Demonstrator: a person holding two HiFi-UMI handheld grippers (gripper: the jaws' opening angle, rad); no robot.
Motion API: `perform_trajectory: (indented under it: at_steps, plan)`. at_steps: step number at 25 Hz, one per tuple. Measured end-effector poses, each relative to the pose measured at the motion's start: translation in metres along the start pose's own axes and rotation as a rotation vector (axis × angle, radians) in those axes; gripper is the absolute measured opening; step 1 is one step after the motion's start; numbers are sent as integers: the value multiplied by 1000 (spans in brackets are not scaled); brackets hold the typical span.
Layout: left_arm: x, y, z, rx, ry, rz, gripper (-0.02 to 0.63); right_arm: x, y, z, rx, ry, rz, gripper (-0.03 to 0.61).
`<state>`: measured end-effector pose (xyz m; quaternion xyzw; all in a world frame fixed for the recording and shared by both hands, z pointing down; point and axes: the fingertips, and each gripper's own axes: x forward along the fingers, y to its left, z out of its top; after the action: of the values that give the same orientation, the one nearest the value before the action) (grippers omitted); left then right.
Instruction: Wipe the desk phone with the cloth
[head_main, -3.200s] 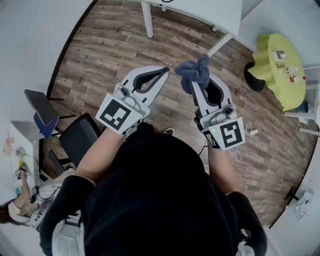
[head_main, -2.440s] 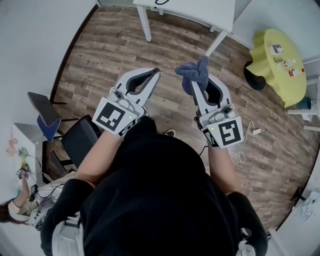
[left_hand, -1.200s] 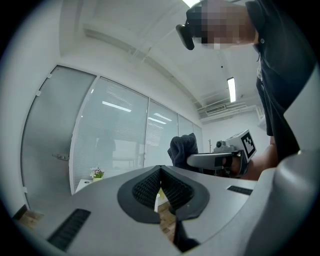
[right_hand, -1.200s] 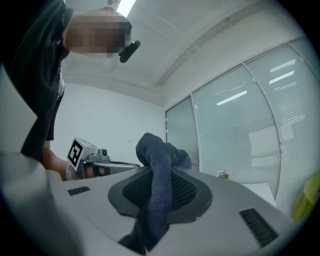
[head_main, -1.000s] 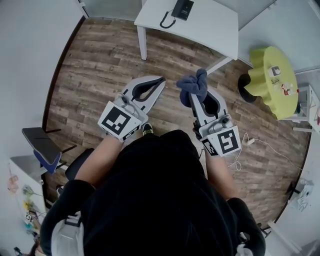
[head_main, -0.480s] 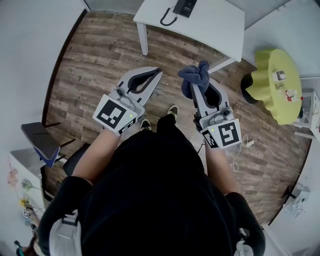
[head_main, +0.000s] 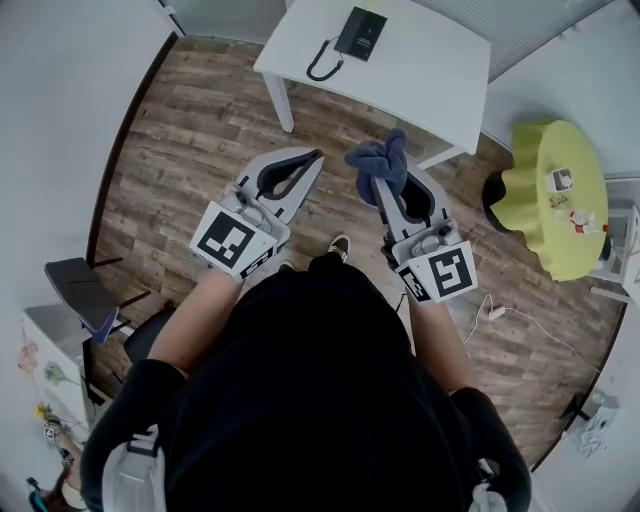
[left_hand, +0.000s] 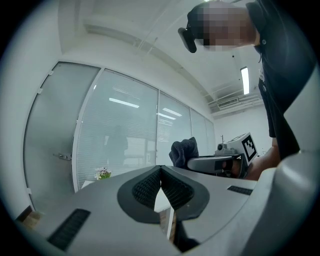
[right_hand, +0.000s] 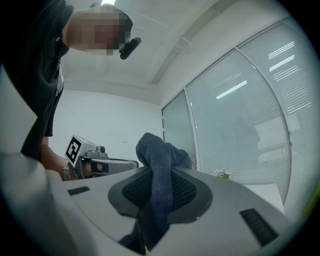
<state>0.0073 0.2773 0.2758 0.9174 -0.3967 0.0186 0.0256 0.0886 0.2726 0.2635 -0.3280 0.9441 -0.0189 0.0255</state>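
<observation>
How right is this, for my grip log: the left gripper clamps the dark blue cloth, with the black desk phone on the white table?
Wrong side: the right gripper clamps the dark blue cloth, per the right gripper view; the rest holds.

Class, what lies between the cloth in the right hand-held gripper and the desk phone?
Head view: only bare wood floor, then bare white tabletop, separate cloth from desk phone.

2 grippers (head_main: 316, 155) (head_main: 381, 184), 1 cloth (head_main: 377, 160), 1 phone (head_main: 360, 33), 2 tbls (head_main: 430, 60) (head_main: 540, 235) (white, green)
</observation>
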Motion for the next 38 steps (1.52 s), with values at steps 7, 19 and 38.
perform_trajectory:
  at_steps: [7,19,38]
  plan:
    - [50,15,1,1,13,33,11,10,-50,-4,19,5,37,91]
    - [93,52,-2,-9,28,47,11,43,-102,-12,31,22,44,91]
    - [172,217,-4,-19,35,-134,11,199,-182,-19,9,62,-137,91]
